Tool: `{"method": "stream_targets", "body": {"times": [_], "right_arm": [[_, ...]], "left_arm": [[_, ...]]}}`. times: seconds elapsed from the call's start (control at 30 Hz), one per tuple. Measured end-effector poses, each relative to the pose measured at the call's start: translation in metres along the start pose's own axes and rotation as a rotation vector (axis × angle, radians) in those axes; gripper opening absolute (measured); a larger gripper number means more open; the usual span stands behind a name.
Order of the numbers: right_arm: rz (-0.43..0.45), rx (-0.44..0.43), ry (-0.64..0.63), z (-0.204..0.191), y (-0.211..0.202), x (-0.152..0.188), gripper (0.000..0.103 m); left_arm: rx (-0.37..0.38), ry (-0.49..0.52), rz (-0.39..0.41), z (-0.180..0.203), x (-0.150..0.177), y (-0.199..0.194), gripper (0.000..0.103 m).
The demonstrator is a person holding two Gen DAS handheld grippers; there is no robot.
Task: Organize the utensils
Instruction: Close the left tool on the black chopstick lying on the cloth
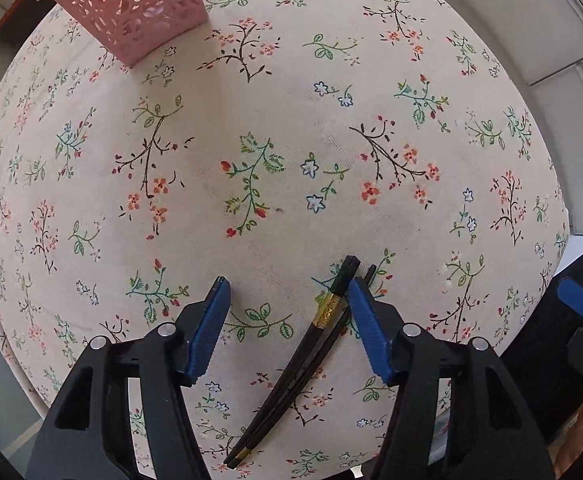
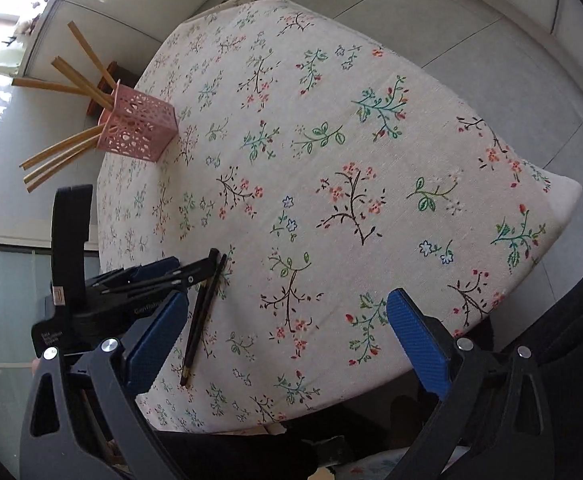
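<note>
Floral-clothed desk (image 1: 291,120) is carrying black chopsticks (image 1: 291,380) lying between the left tool's (image 1: 289,292) wide-apart jaws, untouched; right tool (image 2: 287,312) is gaping wide, empty.

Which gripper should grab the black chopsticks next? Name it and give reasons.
Left. The left gripper hangs right over the black chopsticks, its open jaws straddling them. The right gripper is open too, but the pair lies off beside its left finger.

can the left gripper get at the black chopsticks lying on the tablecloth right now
Probably yes. The left gripper points down over the black chopsticks, which lie flat on the floral tablecloth between its open fingers, close beside the right-hand one. Nothing covers them; the pink basket stands far off.
</note>
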State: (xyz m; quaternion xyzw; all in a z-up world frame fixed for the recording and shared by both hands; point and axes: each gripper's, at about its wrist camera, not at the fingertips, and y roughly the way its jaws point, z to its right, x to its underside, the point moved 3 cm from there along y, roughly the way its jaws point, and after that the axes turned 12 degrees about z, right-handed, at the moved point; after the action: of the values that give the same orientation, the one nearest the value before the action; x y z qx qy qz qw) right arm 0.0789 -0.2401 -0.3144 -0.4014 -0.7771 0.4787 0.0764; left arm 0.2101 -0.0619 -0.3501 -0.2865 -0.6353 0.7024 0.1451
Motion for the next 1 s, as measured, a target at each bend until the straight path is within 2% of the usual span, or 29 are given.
{"method": "stream_targets", "body": {"times": [0.03, 0.1, 0.17, 0.27, 0.33, 0.5, 0.63, 0.77, 0.83, 0.87, 0.93, 0.97, 1.0], "right_arm": [[-0.008, 0.004, 0.002, 0.000, 0.002, 0.002, 0.097], [-0.029, 0.016, 0.012, 0.002, 0.005, 0.002, 0.097], [-0.043, 0.029, 0.028, 0.004, 0.011, 0.005, 0.097], [-0.058, 0.063, 0.016, 0.002, 0.017, 0.009, 0.097], [-0.075, 0.075, -0.003, -0.005, 0.023, 0.012, 0.097], [-0.087, 0.118, -0.043, -0.031, 0.049, 0.014, 0.097], [-0.064, 0.168, -0.041, -0.051, 0.073, 0.014, 0.097], [-0.047, 0.223, -0.130, -0.084, 0.097, 0.020, 0.096], [-0.053, 0.254, -0.166, -0.100, 0.109, 0.025, 0.094], [-0.042, 0.277, -0.186, -0.107, 0.114, 0.027, 0.091], [-0.001, 0.326, -0.212, -0.118, 0.118, 0.031, 0.078], [0.025, 0.348, -0.230, -0.124, 0.119, 0.031, 0.066], [0.047, 0.358, -0.253, -0.130, 0.120, 0.032, 0.046]], "left_arm": [[0.001, 0.002, 0.002, -0.001, 0.000, 0.000, 0.059], [-0.001, 0.019, 0.002, -0.002, 0.002, 0.001, 0.051], [-0.025, 0.059, 0.013, 0.001, 0.003, 0.002, 0.035], [-0.021, 0.103, 0.025, 0.008, 0.003, 0.002, 0.021], [-0.023, 0.113, 0.033, 0.009, 0.005, 0.000, 0.009], [-0.021, 0.060, 0.110, -0.011, 0.010, -0.023, 0.006], [-0.003, -0.001, 0.233, -0.036, 0.025, -0.068, 0.006], [-0.015, -0.026, 0.349, -0.052, 0.050, -0.111, 0.006], [-0.029, -0.047, 0.392, -0.054, 0.046, -0.124, 0.006], [-0.039, -0.055, 0.409, -0.053, 0.045, -0.129, 0.006], [-0.055, -0.062, 0.434, -0.057, 0.045, -0.139, 0.006], [-0.065, -0.063, 0.448, -0.059, 0.047, -0.144, 0.006], [-0.072, -0.065, 0.461, -0.062, 0.049, -0.150, 0.006]]}}
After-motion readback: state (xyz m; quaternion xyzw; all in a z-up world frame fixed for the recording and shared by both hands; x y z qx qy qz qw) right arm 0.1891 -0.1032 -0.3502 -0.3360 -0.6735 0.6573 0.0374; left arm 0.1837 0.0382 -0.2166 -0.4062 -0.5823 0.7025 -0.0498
